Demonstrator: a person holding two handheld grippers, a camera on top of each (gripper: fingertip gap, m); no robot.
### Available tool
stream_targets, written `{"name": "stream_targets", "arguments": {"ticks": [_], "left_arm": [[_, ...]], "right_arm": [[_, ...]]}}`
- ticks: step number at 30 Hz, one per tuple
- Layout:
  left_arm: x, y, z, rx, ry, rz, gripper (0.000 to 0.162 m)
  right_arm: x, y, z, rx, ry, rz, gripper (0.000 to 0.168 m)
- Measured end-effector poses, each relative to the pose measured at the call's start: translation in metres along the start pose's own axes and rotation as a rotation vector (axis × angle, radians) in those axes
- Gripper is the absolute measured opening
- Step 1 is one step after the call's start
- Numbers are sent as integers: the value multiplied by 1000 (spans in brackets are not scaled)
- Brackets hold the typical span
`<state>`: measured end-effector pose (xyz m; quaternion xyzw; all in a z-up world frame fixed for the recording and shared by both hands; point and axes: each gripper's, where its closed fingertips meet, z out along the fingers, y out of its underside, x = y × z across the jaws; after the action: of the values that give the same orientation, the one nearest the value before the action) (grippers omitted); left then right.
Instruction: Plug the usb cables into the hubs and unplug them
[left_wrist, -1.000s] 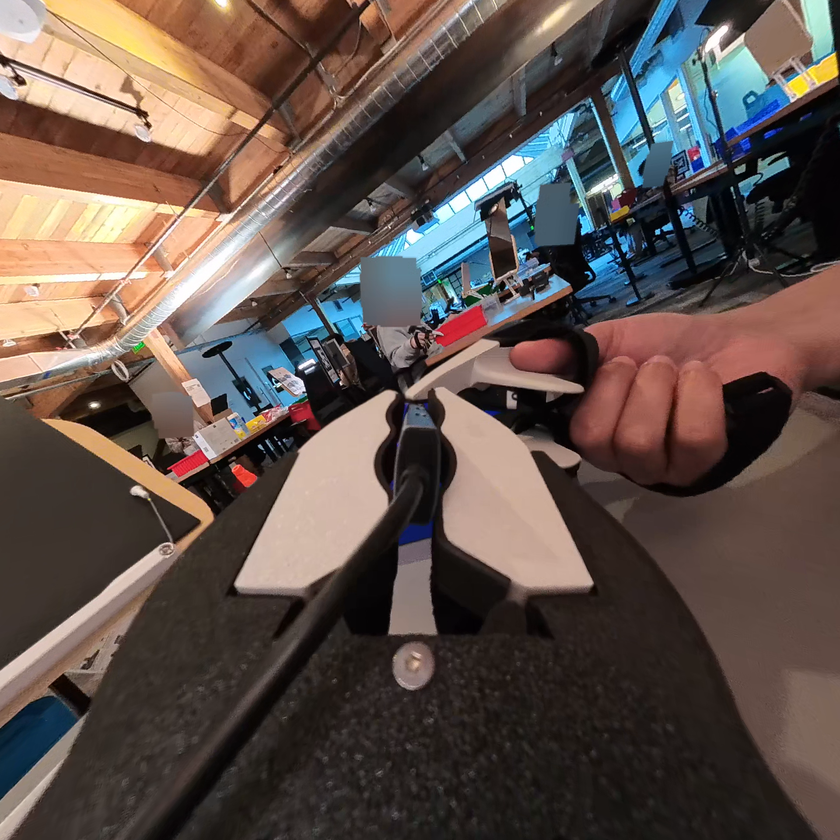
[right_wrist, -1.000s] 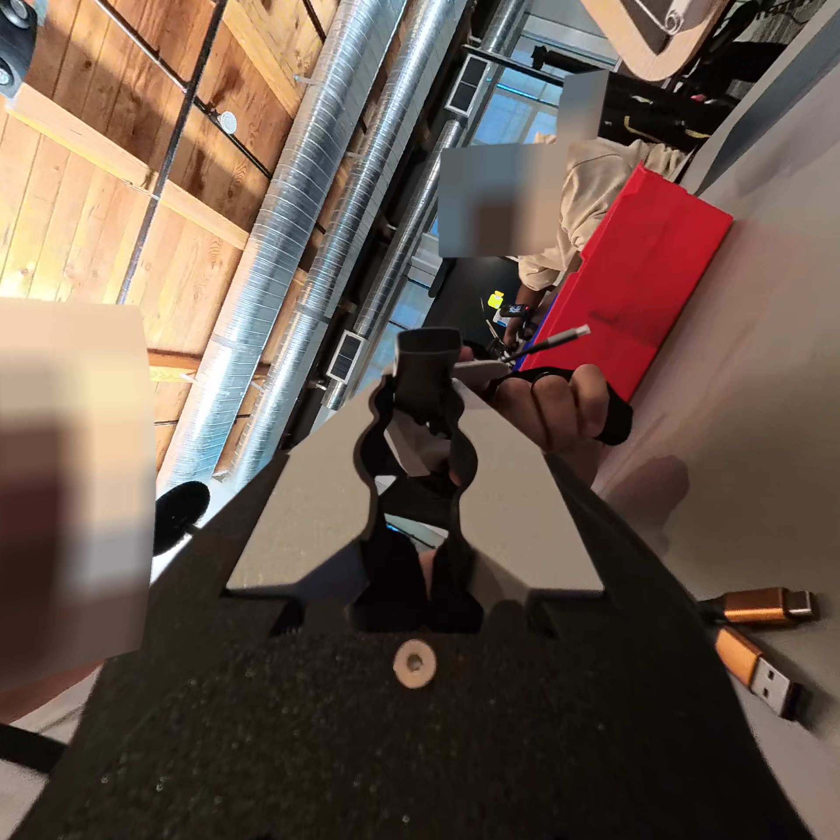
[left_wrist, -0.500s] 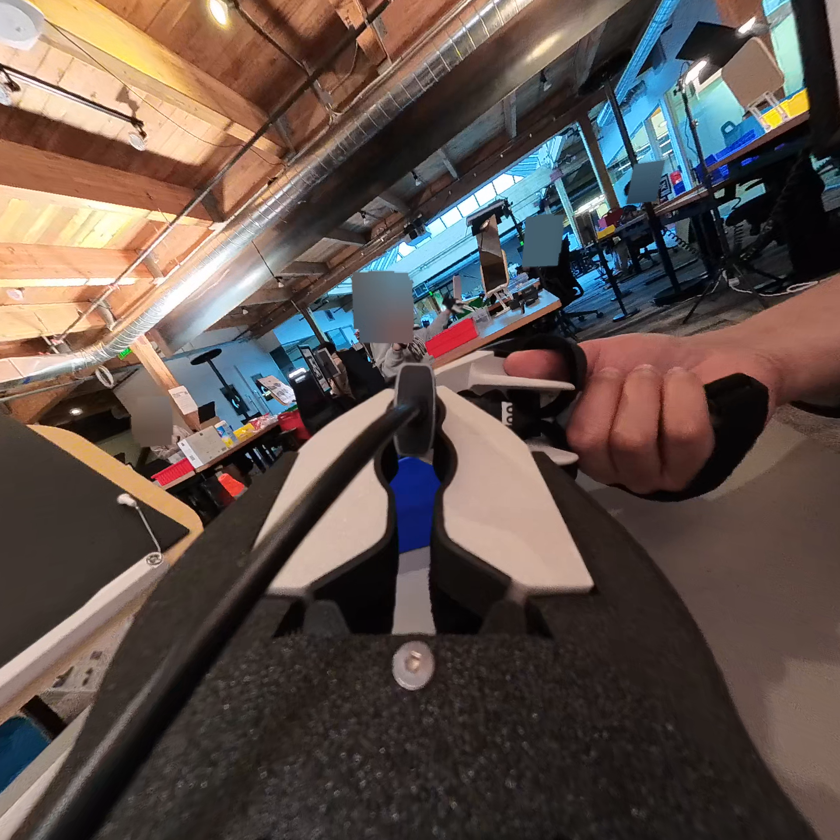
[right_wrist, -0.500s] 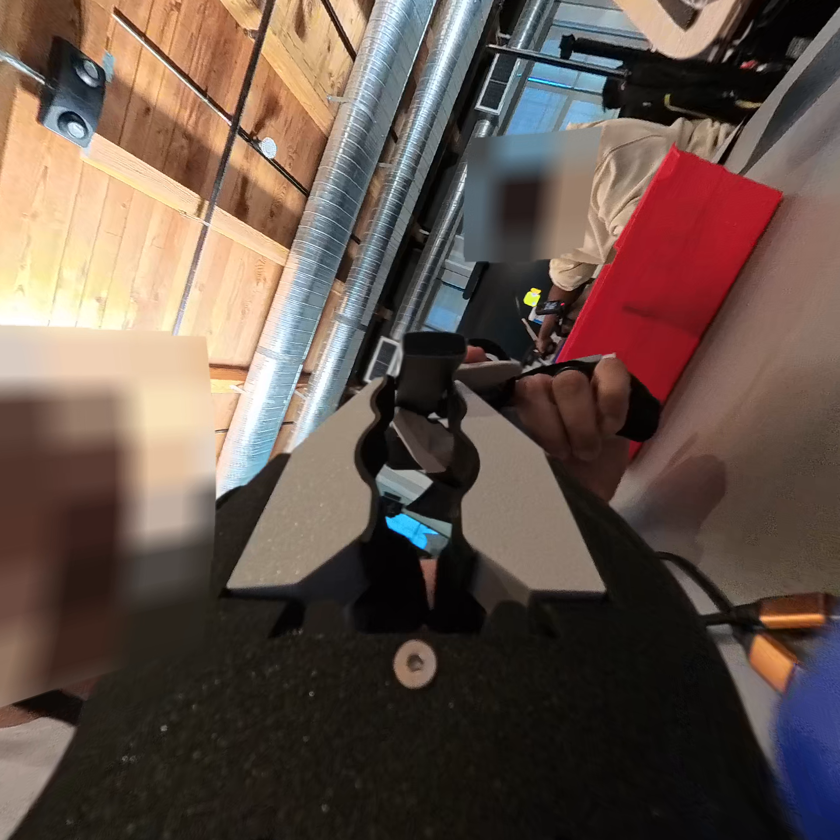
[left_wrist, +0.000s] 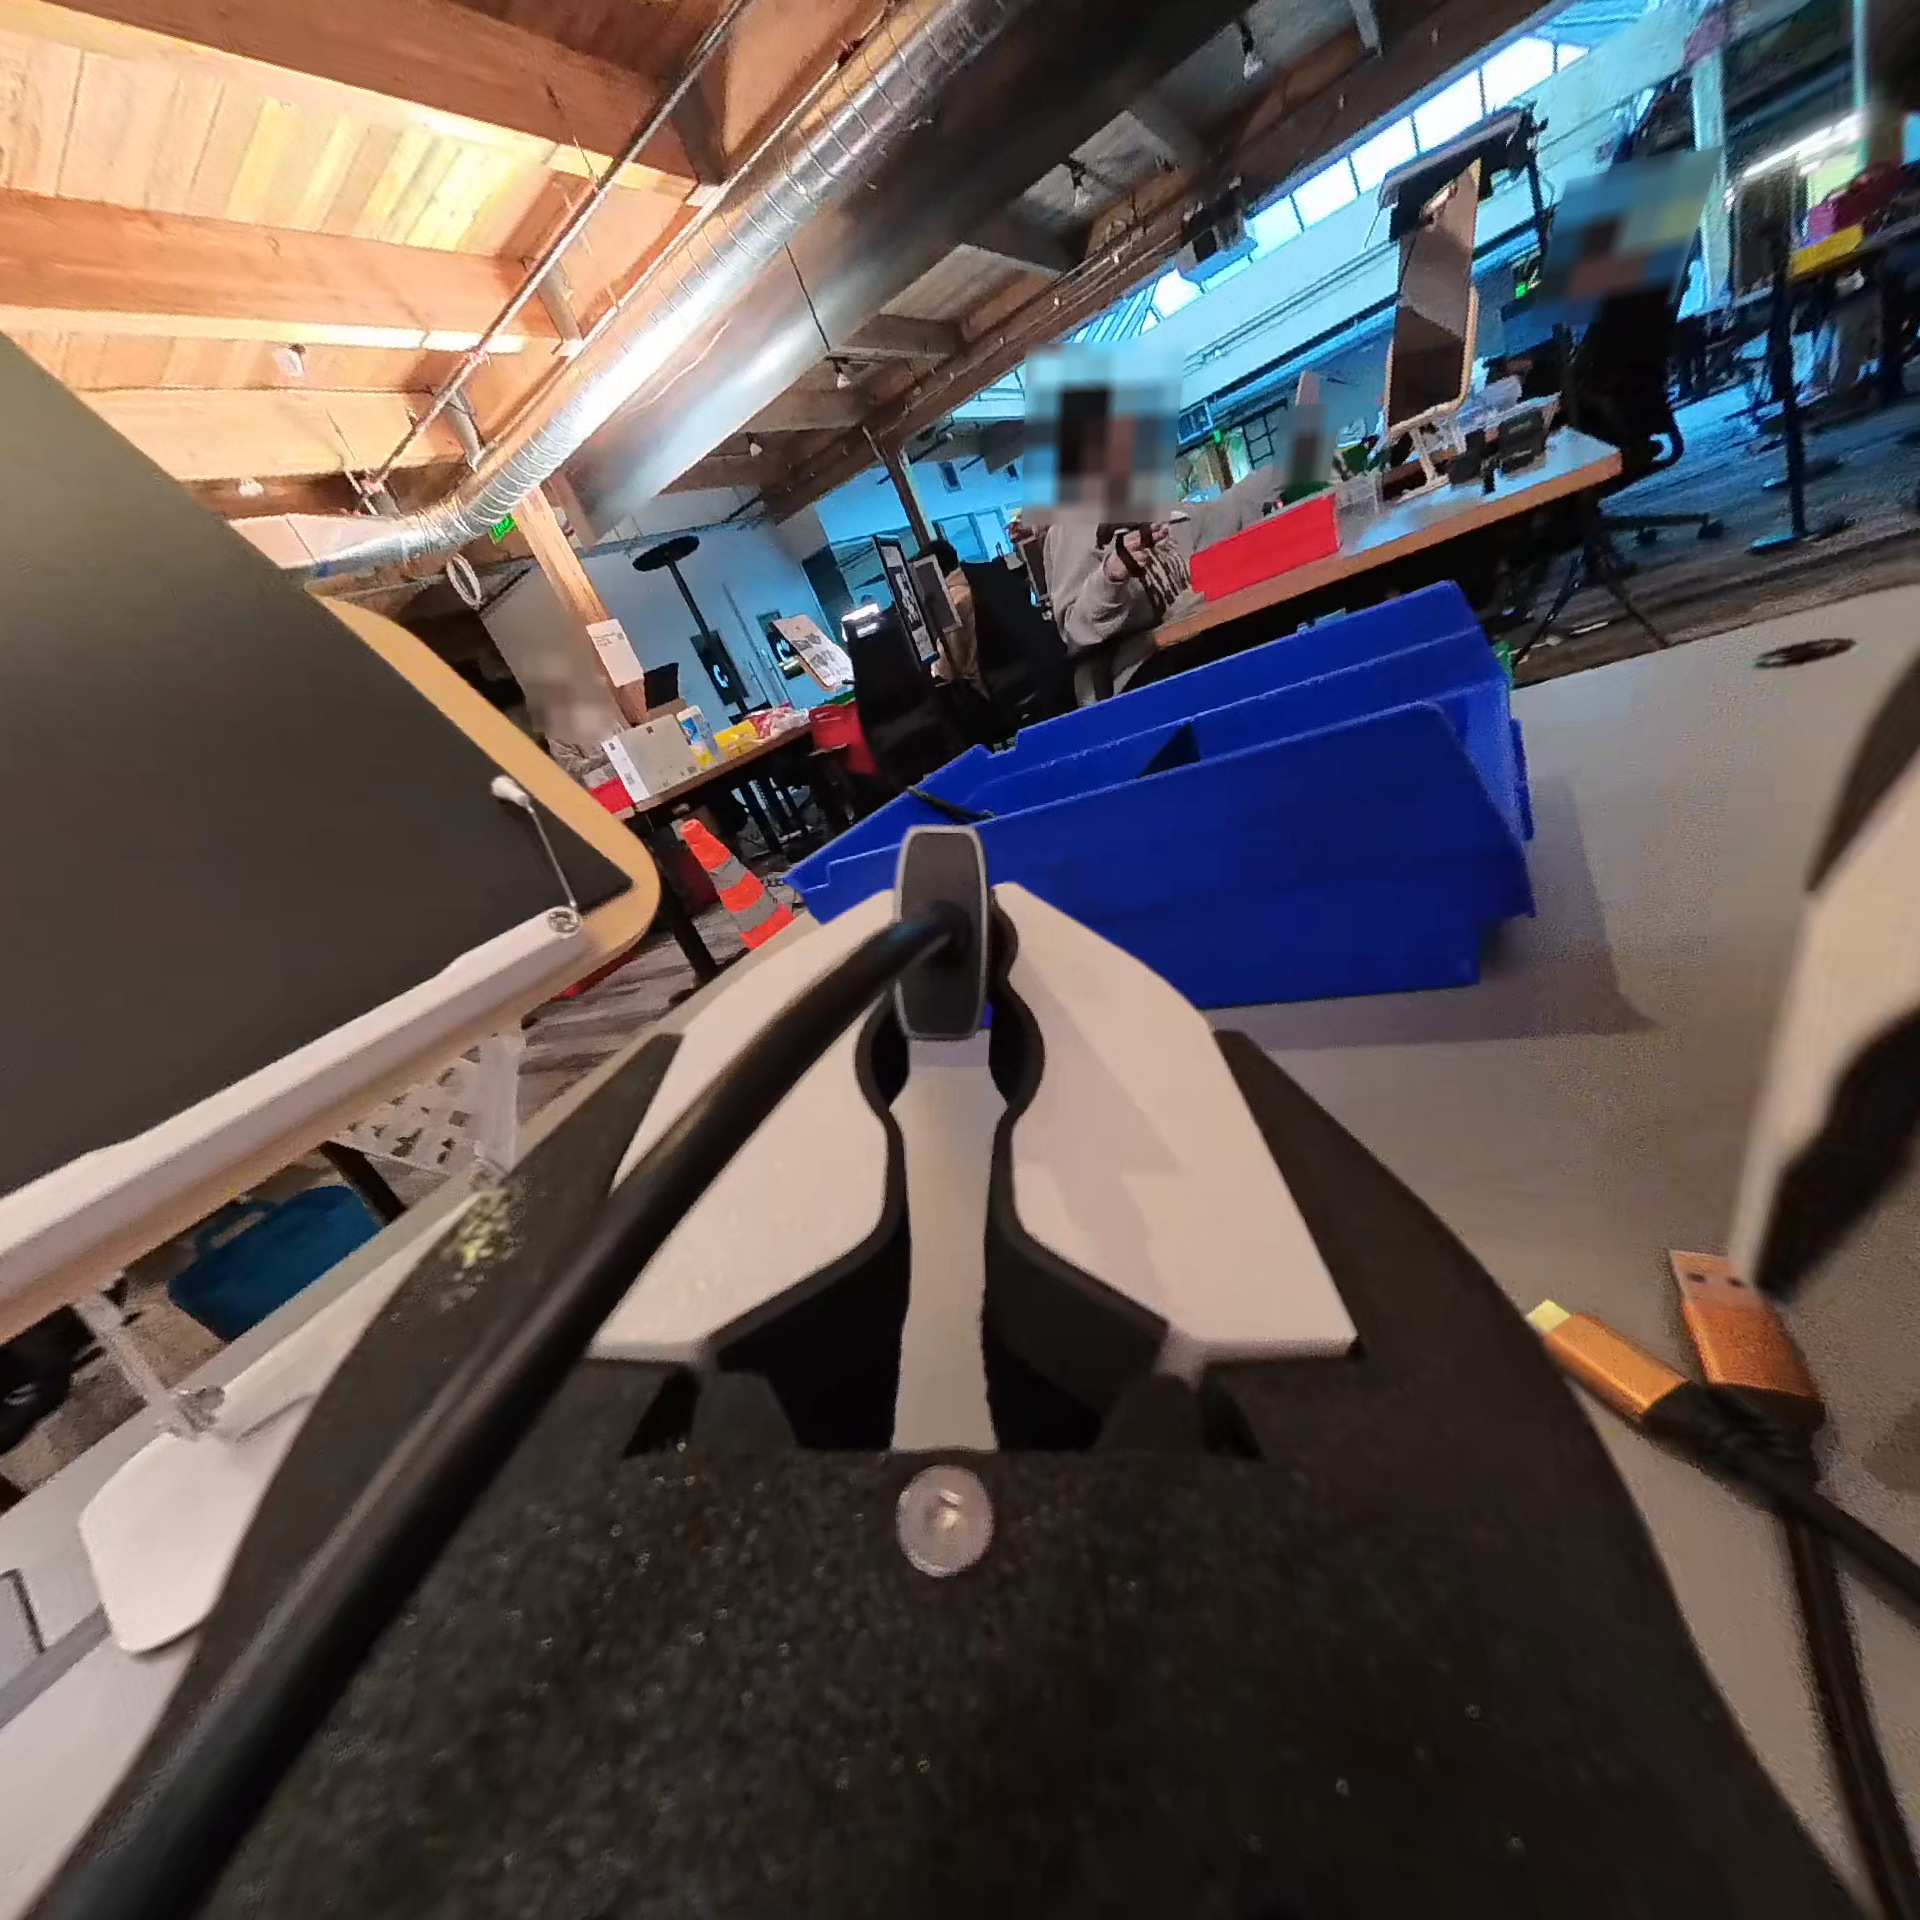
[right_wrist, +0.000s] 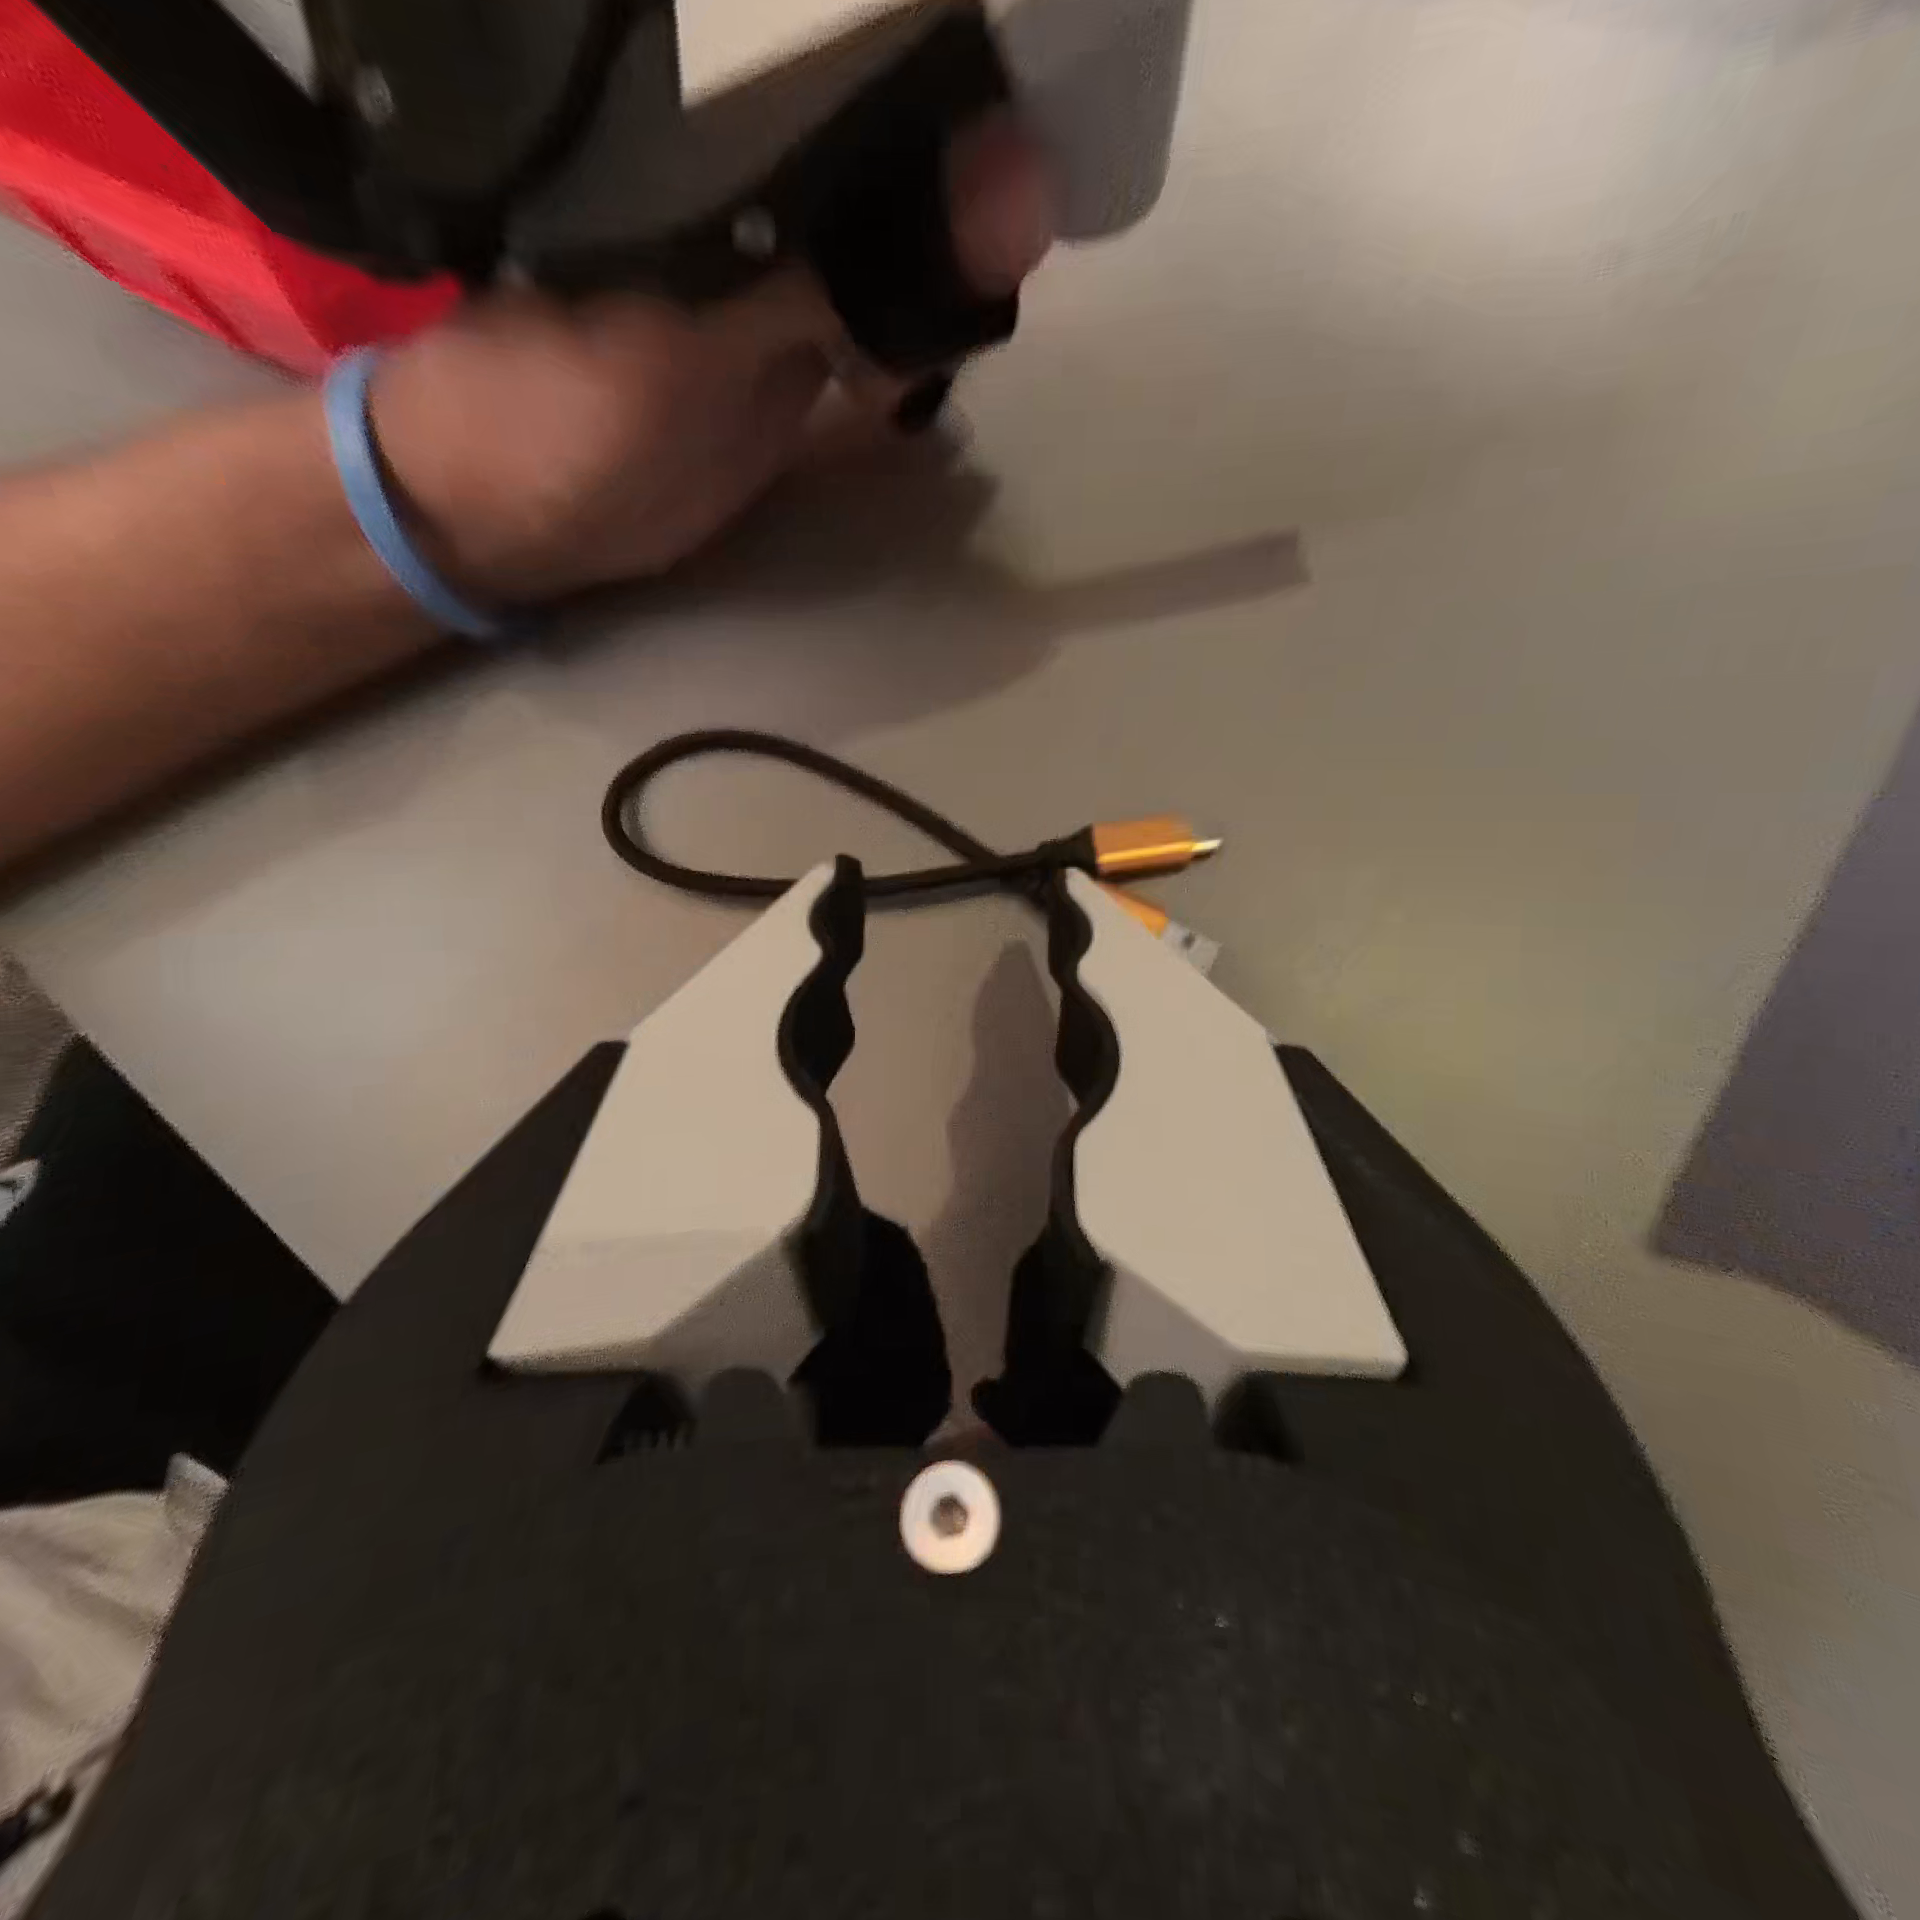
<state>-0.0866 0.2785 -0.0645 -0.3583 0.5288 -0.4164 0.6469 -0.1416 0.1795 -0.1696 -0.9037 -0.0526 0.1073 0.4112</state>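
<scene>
1. Since a second ago, the right gripper (right_wrist: 951, 883) has swung down from the ceiling to the grey table (right_wrist: 1455, 520), and its jaws have opened wide.
2. A short black cable (right_wrist: 769, 821) lies just past its tips, with bare table on both sides.
3. The cable's orange plug (right_wrist: 1143, 844) points right; the picture is blurry, so touching is unclear.
4. The left gripper (left_wrist: 940, 940) pinches a dark plug (left_wrist: 940, 914) at its tips, standing upright.
5. A blue bin (left_wrist: 1299, 831) sits close ahead.

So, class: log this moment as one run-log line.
left claw: shut on black cable plug | right claw: open over orange-tipped USB cable | blue bin beyond
</scene>
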Motion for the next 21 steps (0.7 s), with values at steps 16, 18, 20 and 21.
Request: {"name": "stream_targets", "arguments": {"ticks": [16, 18, 20, 21], "left_arm": [[4, 1, 0, 8, 33, -28, 10], [2, 1, 0, 7, 29, -30, 10], [2, 2, 0, 6, 27, -32, 10], [2, 2, 0, 5, 28, -34, 10]], "right_arm": [[0, 12, 26, -118, 55, -144, 0], [-4, 17, 17, -130, -56, -180, 3], [1, 15, 7, -121, -111, -137, 12], [9, 12, 5, -115, -91, -69, 16]]}}
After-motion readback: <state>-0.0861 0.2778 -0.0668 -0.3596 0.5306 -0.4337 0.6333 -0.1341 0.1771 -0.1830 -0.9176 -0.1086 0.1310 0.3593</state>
